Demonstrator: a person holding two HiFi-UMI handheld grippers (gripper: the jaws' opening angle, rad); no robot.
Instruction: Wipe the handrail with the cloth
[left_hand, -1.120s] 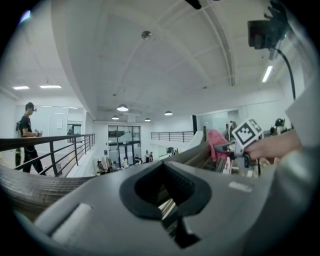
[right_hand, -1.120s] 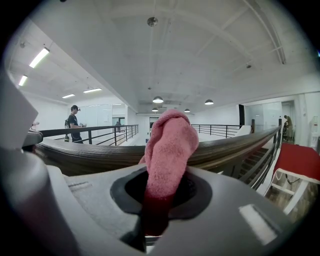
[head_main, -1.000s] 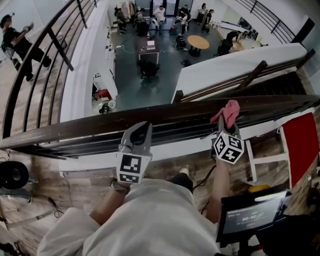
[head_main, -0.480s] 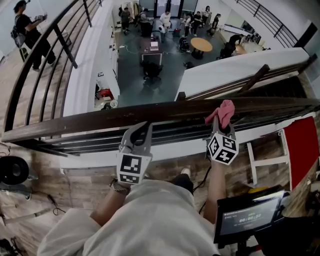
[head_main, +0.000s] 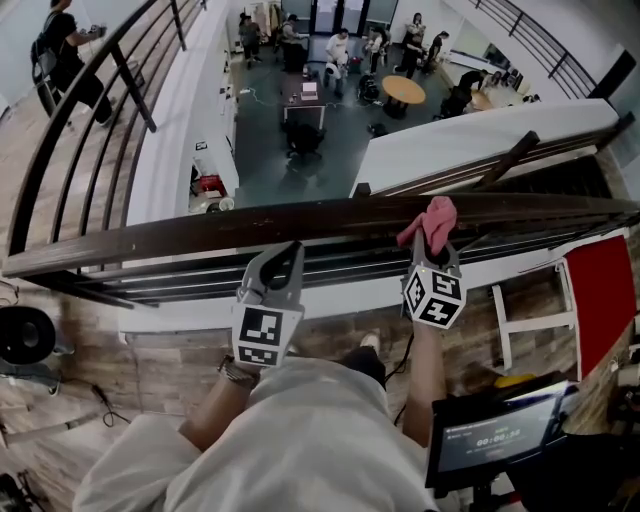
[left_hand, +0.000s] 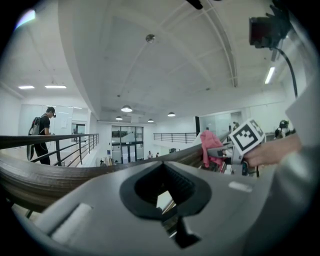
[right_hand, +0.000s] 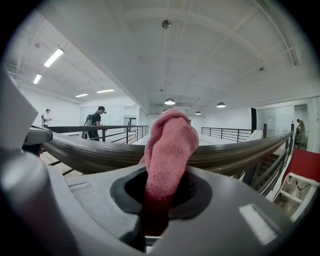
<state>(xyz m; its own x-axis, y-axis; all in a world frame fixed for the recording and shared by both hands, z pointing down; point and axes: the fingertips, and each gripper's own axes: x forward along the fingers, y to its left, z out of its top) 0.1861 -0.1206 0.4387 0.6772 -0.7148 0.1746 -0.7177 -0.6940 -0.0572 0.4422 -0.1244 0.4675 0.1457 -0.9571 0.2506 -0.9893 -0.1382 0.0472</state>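
The dark brown wooden handrail (head_main: 200, 232) crosses the head view from left to right, with metal bars under it. A pink cloth (head_main: 432, 220) lies against the rail right of centre, and my right gripper (head_main: 432, 248) is shut on it from below. In the right gripper view the cloth (right_hand: 170, 142) stands up out of the jaws in front of the handrail (right_hand: 85, 152). My left gripper (head_main: 284, 256) is shut on nothing, its tips just under the rail left of centre. The left gripper view shows the handrail (left_hand: 30, 172) and the cloth (left_hand: 210, 147) off to the right.
Beyond the rail is a drop to a lower floor with tables (head_main: 404, 90) and several people. A red chair (head_main: 600, 285) and a white frame (head_main: 530, 322) stand at my right, a screen (head_main: 495, 435) at lower right. Another railing (head_main: 90, 110) runs along the left walkway.
My right gripper has slid the pink cloth a little to the left along the handrail. The left gripper has stayed where it was.
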